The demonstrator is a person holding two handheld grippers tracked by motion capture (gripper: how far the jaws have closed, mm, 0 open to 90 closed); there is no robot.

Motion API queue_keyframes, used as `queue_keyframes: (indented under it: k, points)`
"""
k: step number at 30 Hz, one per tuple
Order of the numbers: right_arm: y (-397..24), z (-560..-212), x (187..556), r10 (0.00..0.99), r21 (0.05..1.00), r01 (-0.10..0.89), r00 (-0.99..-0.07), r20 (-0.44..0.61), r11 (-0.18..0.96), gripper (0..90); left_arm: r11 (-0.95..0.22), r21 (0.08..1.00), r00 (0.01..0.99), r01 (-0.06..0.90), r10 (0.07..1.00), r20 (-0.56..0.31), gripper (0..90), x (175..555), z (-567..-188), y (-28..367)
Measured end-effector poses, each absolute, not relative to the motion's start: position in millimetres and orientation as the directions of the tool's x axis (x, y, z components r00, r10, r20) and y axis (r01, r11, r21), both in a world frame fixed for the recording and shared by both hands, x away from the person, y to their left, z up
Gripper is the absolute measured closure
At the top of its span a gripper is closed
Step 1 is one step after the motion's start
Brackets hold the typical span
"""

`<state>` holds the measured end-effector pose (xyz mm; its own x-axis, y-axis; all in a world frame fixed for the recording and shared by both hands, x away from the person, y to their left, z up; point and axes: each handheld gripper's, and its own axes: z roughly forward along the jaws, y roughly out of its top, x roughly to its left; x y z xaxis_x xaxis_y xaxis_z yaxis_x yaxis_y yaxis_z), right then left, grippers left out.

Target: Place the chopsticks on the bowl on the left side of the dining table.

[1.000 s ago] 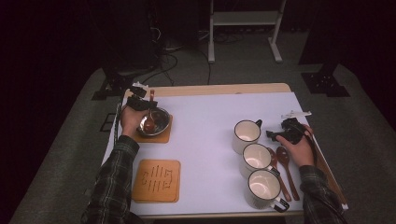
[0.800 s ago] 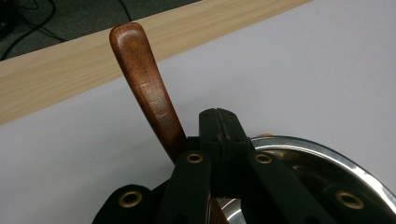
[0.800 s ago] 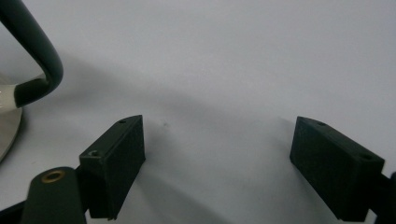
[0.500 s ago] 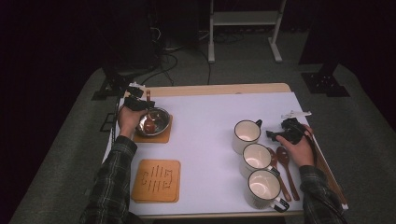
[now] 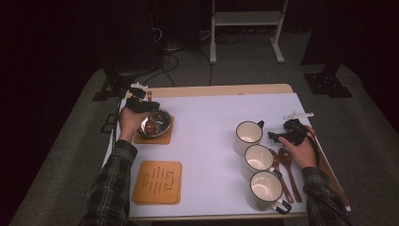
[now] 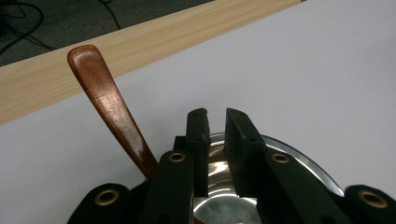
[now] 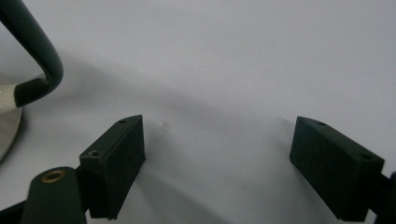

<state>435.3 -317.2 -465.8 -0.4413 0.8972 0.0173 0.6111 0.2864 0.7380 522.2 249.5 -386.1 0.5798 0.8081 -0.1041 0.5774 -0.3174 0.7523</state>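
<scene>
Since the earlier frames, the left gripper (image 5: 141, 104) has shifted only slightly at the steel bowl, and its jaws have just been opening a little, with nothing between them; the right gripper (image 5: 288, 133) has stayed put.

High view: at the left of the frame, the person's left hand (image 5: 128, 123) holds its gripper over the far rim of a small round shiny steel bowl (image 5: 154, 122), which sits on a square cork coaster (image 5: 162, 138). A reddish-brown wooden spoon (image 5: 150, 123) stands in the bowl, its head down inside. A second, grooved cork coaster (image 5: 157, 181) lies bare at lower left. At the right, three cream mugs (image 5: 256, 157) stand in a row, with two more dark wooden spoons (image 5: 284, 165) just beside them. The right hand (image 5: 301, 149) rests near the mugs.

Left gripper view: the two black jaws stand narrowly apart and empty above the bowl (image 6: 285, 154). The spoon's handle (image 6: 109, 100) leans up and to the left, just beside the left jaw, free of the pads.

Right gripper view: the jaws stand wide apart and empty over the white tabletop (image 7: 233, 70), with a dark mug handle (image 7: 35, 51) at the upper left.

By my judgement, the spoon has just been let go into the bowl. The next move calls for lifting the left gripper clear without knocking the leaning handle.
</scene>
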Motion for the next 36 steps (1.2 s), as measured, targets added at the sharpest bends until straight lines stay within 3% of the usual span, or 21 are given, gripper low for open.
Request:
queue_keyframes:
  k: [4,5,15,29,36]
  points:
    - [-317,-466,435,0.897,0.737,0.612,-0.441,0.017,0.287,16.3,-0.326,0.748,0.59,0.578,0.801,-0.107,69.1,514,-382,247]
    - [-317,-466,435,0.897,0.737,0.612,-0.442,0.017,0.288,16.4,-0.329,0.744,0.594,0.581,0.797,-0.111,62.4,511,-381,246]
    - [-317,-465,435,0.897,0.734,0.613,-0.442,0.015,0.29,16.4,-0.359,0.746,0.617,0.561,0.782,-0.088,42.5,494,-375,236]
    - [-317,-465,435,0.897,0.734,0.613,-0.442,0.012,0.292,16.4,-0.405,0.736,0.664,0.542,0.744,-0.079,20.9,469,-372,209]
    - [-316,-465,435,0.897,0.733,0.613,-0.442,0.011,0.293,16.4,-0.444,0.726,0.702,0.524,0.708,-0.074,14.9,457,-374,193]
